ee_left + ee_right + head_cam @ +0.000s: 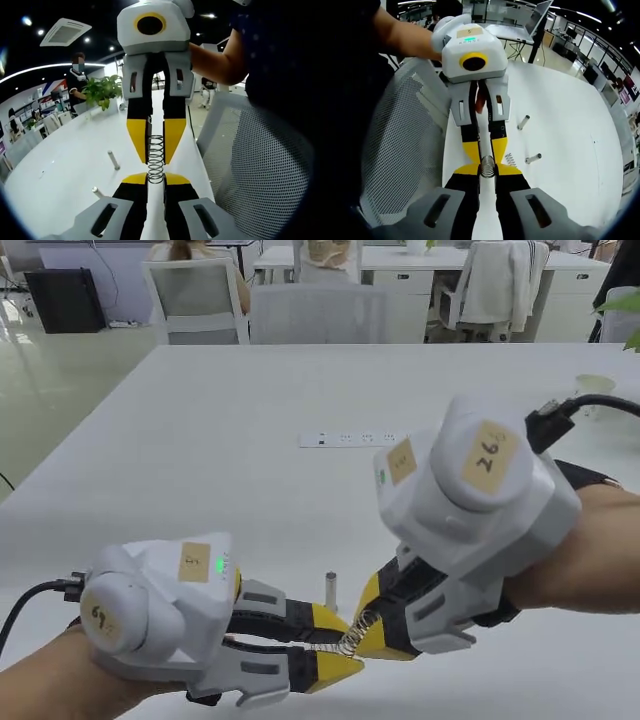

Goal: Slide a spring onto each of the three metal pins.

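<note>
A small metal spring (353,634) is stretched between the two grippers just above the white table (250,440). My left gripper (340,645) comes in from the lower left with its yellow tips shut on one end. My right gripper (372,625) reaches in from the right and pinches the other end. In the left gripper view the spring (156,157) runs from my own tips (156,178) up between the right gripper's fingers (174,137). One upright metal pin (331,590) stands just behind them. Two pins (523,122) (533,159) and a loose spring (510,159) lie on the table.
A white power strip (350,439) lies mid-table. A mesh chair back (260,165) sits close to the table's near edge. A potted plant (102,90) and a person (77,75) are at the far side. More desks and chairs (195,300) stand behind.
</note>
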The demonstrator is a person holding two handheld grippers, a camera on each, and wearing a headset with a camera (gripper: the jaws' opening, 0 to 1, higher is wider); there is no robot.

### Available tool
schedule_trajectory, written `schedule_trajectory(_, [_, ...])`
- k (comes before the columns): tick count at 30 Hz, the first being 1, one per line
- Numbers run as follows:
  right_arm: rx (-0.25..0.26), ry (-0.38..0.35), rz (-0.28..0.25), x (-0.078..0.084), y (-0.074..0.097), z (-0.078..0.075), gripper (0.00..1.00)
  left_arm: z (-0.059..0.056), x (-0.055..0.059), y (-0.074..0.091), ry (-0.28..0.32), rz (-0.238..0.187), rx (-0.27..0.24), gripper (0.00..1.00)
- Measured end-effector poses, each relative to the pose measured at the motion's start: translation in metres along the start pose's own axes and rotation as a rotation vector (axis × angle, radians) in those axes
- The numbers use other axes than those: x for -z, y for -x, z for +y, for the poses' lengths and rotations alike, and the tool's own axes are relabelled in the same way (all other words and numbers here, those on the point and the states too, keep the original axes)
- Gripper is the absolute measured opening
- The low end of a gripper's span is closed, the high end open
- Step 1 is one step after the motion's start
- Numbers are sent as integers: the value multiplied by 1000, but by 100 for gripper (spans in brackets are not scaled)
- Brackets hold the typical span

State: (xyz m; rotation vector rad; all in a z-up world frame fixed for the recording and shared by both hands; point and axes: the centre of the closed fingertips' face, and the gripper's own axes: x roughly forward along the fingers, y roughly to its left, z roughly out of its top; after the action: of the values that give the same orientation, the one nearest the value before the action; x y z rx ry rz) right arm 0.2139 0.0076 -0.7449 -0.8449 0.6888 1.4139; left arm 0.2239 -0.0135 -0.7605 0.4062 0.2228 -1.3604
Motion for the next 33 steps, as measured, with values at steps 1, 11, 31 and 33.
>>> schedule_trajectory(1, [-1, -1, -2, -1, 1, 0, 8, 0, 1, -1, 0, 5, 0, 4])
schedule_trajectory(11, [1, -6, 12, 3, 1, -2, 8, 2, 4, 3, 43, -1, -15, 14])
schedule_trajectory(31, [28, -42, 34, 18, 11, -16, 8, 9, 19, 36, 104, 5, -68, 29])
schedule_trajectory(33, [29, -46, 36, 19, 12, -17, 8, 8, 23, 41, 118, 5, -79, 30])
